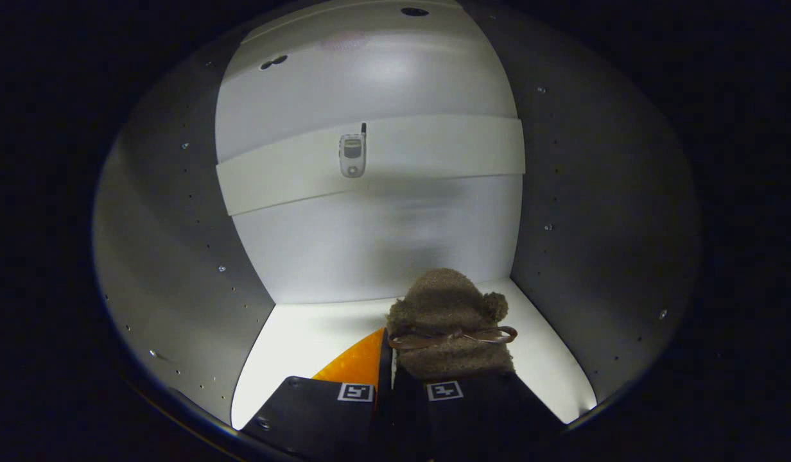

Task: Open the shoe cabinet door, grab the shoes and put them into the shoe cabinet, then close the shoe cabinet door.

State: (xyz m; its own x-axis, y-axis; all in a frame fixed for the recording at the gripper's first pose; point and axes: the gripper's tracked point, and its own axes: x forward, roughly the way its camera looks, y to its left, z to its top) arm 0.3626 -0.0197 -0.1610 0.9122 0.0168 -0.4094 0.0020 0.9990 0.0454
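Cabinet interior [318, 333]; hand-held gripper [384, 359] clamping slipper [447, 308]

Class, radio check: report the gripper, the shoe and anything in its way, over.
Gripper inside cabinet, fingers close together gripping the fuzzy brown shoe. Shoe low over cabinet floor. Small phone on back wall; nothing blocking.

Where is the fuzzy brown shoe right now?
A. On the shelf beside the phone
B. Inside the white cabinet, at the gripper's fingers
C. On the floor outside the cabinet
B: the fuzzy brown shoe sits at the gripper fingers, over the white cabinet floor, its walls around.
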